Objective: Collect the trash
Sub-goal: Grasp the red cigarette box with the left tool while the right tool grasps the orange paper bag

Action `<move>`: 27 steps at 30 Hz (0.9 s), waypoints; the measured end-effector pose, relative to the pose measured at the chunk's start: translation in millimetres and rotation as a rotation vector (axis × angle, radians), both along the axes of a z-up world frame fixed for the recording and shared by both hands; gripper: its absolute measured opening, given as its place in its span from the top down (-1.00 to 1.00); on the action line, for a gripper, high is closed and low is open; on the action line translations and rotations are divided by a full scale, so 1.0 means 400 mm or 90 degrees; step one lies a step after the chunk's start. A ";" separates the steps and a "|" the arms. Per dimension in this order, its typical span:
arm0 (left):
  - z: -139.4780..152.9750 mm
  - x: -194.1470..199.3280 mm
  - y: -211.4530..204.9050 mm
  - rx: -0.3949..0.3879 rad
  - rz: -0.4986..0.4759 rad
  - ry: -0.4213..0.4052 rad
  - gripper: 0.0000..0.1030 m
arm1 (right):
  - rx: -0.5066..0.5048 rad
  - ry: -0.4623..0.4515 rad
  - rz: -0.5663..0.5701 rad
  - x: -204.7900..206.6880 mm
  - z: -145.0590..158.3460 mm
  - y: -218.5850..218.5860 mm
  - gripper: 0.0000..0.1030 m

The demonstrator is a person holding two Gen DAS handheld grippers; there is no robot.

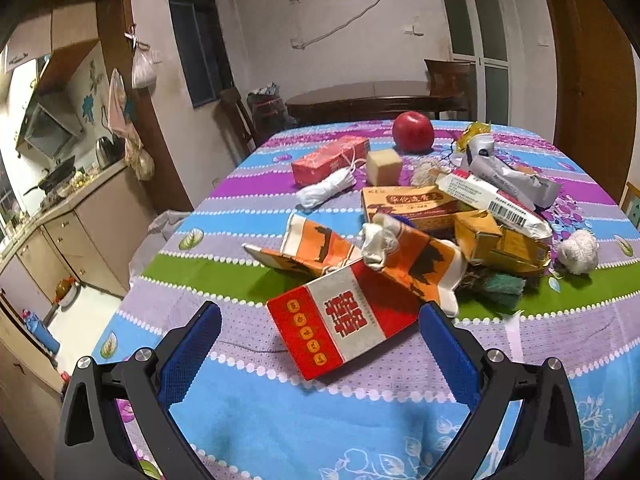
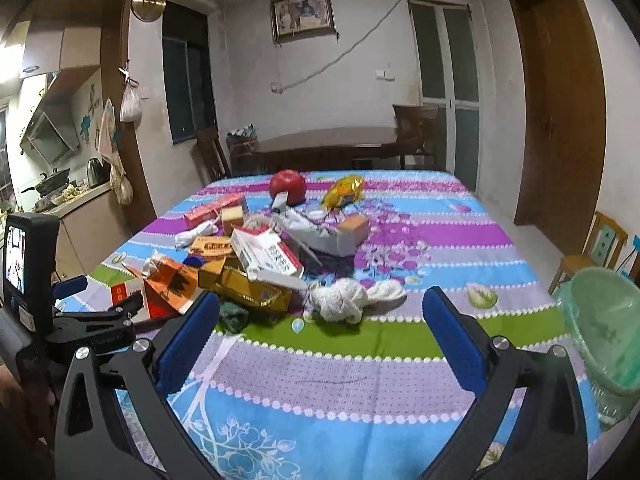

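Pale, stained walls (image 2: 248, 64) close the room, with a framed picture (image 2: 303, 15) hung high on the far one and a loose cable (image 2: 344, 56) sagging across it. A dark window (image 2: 185, 72) sits left of the picture; a tall glazed door (image 2: 447, 80) stands to its right, and a brown wooden door (image 2: 560, 112) fills the right wall. A dark wooden table (image 2: 328, 144) with chairs stands against the far wall. At left a kitchen counter (image 1: 84, 188) carries a kettle (image 2: 96, 172) and what may be a wok, under a range hood (image 1: 48, 124). The floor (image 1: 80, 320) looks pale
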State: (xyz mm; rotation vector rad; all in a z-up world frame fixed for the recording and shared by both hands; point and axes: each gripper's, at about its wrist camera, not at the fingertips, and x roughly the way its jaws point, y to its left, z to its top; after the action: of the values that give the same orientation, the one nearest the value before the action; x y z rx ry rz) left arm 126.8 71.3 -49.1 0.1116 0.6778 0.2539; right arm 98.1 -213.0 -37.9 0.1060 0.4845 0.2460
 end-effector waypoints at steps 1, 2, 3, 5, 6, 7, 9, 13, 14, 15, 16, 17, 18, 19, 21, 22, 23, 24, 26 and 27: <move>-0.003 0.000 0.003 -0.002 0.002 0.003 -0.92 | 0.003 0.007 0.001 0.003 -0.005 -0.001 -0.90; -0.007 0.001 0.008 -0.003 0.004 0.006 -0.92 | 0.005 0.011 0.002 0.005 -0.007 -0.001 -0.90; -0.009 0.002 0.013 -0.004 0.006 0.008 -0.92 | 0.006 0.014 0.002 0.007 -0.009 -0.002 -0.90; -0.015 0.003 0.020 -0.005 0.009 0.011 -0.92 | 0.008 0.021 0.003 0.009 -0.014 -0.003 -0.90; -0.017 0.005 0.023 -0.005 0.010 0.012 -0.92 | 0.009 0.024 0.004 0.010 -0.016 -0.002 -0.90; -0.020 0.002 0.032 -0.004 0.011 0.014 -0.92 | 0.008 0.026 0.005 0.012 -0.017 -0.001 -0.90; -0.028 -0.006 0.042 0.001 0.008 0.016 -0.92 | 0.003 0.027 0.008 0.014 -0.019 0.002 -0.90; -0.045 -0.034 0.085 0.005 -0.020 0.022 -0.92 | -0.003 0.030 0.009 0.016 -0.028 0.005 -0.90; -0.046 -0.040 0.103 -0.015 -0.036 0.025 -0.92 | -0.001 0.035 0.010 0.018 -0.032 0.006 -0.90; -0.044 -0.043 0.125 -0.048 -0.054 0.029 -0.92 | 0.000 0.039 0.010 0.019 -0.037 0.006 -0.90; -0.043 -0.041 0.135 -0.068 -0.064 0.031 -0.92 | 0.002 0.044 0.011 0.021 -0.041 0.007 -0.90; -0.037 -0.039 0.153 -0.102 -0.084 0.028 -0.92 | 0.004 0.050 0.012 0.023 -0.046 0.008 -0.90; -0.032 -0.034 0.164 -0.121 -0.106 0.025 -0.92 | 0.007 0.054 0.013 0.024 -0.050 0.010 -0.90; -0.031 -0.028 0.167 -0.124 -0.119 0.024 -0.92 | 0.008 0.057 0.015 0.025 -0.053 0.012 -0.90; -0.027 -0.004 0.172 -0.125 -0.164 0.026 -0.92 | 0.006 0.061 0.017 0.023 -0.053 0.013 -0.90; -0.027 0.012 0.173 -0.120 -0.177 0.032 -0.92 | 0.004 0.059 0.016 0.021 -0.052 0.014 -0.90; -0.029 0.034 0.175 -0.120 -0.186 0.039 -0.92 | 0.001 0.057 0.015 0.019 -0.050 0.016 -0.90; -0.033 0.056 0.176 -0.134 -0.204 0.047 -0.92 | -0.001 0.055 0.013 0.017 -0.049 0.017 -0.90; -0.045 0.099 0.180 -0.162 -0.223 0.071 -0.92 | -0.002 0.054 0.010 0.016 -0.047 0.016 -0.90; -0.053 0.116 0.182 -0.169 -0.229 0.076 -0.92 | -0.002 0.055 0.009 0.016 -0.046 0.015 -0.90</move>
State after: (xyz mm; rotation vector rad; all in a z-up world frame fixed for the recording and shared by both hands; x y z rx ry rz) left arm 173.2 144.1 -70.3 -0.0077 0.7898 -0.1897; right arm 104.6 -206.9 -56.4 0.1106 0.5720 0.2558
